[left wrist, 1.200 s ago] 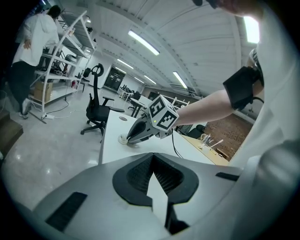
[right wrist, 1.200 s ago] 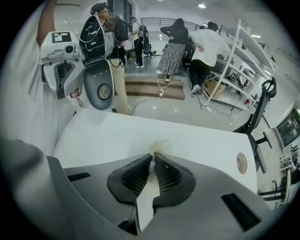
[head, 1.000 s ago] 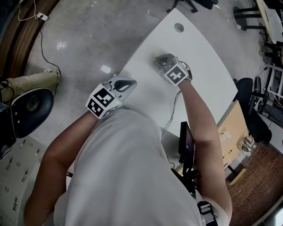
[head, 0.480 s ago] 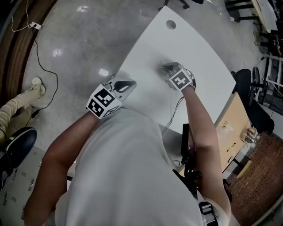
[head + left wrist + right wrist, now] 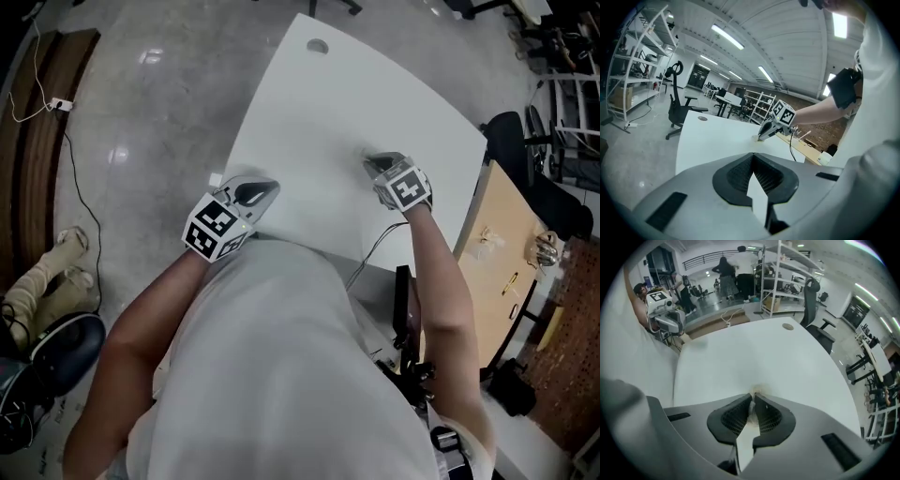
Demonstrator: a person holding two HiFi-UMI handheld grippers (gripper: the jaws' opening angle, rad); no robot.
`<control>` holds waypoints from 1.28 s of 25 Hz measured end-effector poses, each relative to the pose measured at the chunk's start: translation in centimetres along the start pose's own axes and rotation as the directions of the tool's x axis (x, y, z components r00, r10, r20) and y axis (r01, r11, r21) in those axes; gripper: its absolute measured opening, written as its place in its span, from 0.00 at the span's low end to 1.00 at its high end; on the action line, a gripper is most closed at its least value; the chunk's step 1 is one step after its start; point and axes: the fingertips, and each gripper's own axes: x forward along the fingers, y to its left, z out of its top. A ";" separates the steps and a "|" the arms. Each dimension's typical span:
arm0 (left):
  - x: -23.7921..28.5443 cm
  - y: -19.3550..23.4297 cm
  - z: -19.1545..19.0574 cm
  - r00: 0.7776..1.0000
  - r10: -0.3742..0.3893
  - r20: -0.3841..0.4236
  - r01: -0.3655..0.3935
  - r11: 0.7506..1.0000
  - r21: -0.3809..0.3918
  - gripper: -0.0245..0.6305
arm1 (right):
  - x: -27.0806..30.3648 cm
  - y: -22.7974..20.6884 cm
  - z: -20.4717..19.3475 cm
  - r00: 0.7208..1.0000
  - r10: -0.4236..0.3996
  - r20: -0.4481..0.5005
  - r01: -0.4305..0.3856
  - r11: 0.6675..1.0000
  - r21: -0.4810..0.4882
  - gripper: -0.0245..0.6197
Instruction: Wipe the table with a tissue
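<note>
Right gripper points steeply down onto the white curved-edge bench, set in from the near edge and closer to the right corner than the left

Its fingers are pinched almost fully together on a small pale crumpled tissue; the wad pokes out just past the fingertips and touches the bench top right there

From the left gripper view the same wad shows as a pale blob under the right gripper tip, on the bench surface

Left gripper is at the near-left corner of the bench, tips just over the edge, tilted slightly down and aimed across the top. Its fingers meet at the tips with nothing between them. Can't tell if it touches the bench

Round grey cable hole sits near the far corner, well apart from both grippers

Thin grey cable drops off the near edge below the right gripper

Black office chair stands on the floor beyond the far edge
</note>
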 end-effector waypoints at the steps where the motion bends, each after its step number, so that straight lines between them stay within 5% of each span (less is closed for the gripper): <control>1: 0.2 -0.4 -0.1 1.000 -0.005 -0.004 0.005 1.000 0.009 0.05 | -0.8 0.0 -0.8 0.999 -0.014 0.038 0.013 0.999 0.033 0.09; 4: 1.0 -1.9 0.0 1.000 -0.018 -0.011 0.018 0.999 0.029 0.05 | -3.6 0.0 -3.5 0.982 -0.056 0.179 0.026 0.986 0.165 0.09; 7: 1.7 -3.4 0.5 1.000 -0.023 -0.015 0.024 0.999 0.048 0.05 | -6.7 0.6 -5.7 0.935 -0.109 0.336 0.002 0.954 0.301 0.09; 17: 1.2 -4.8 3.0 0.999 -0.044 -0.013 0.045 0.990 0.133 0.05 | -13.3 4.4 -9.8 0.698 -0.358 0.620 -0.131 0.788 0.602 0.09; 23: 2.7 -7.0 3.6 1.000 -0.022 -0.002 0.022 0.983 0.183 0.05 | -15.5 4.6 -9.8 0.576 -0.408 0.708 -0.172 0.787 0.593 0.09; 25: 3.6 -8.4 3.6 1.000 -0.024 -0.002 0.024 0.983 0.180 0.05 | -15.9 5.3 -10.1 0.562 -0.398 0.725 -0.179 0.797 0.576 0.09; 32: 4.7 -9.3 2.9 0.999 -0.030 0.011 0.028 0.983 0.181 0.05 | -15.0 5.9 -9.7 0.589 -0.353 0.727 -0.150 0.836 0.528 0.09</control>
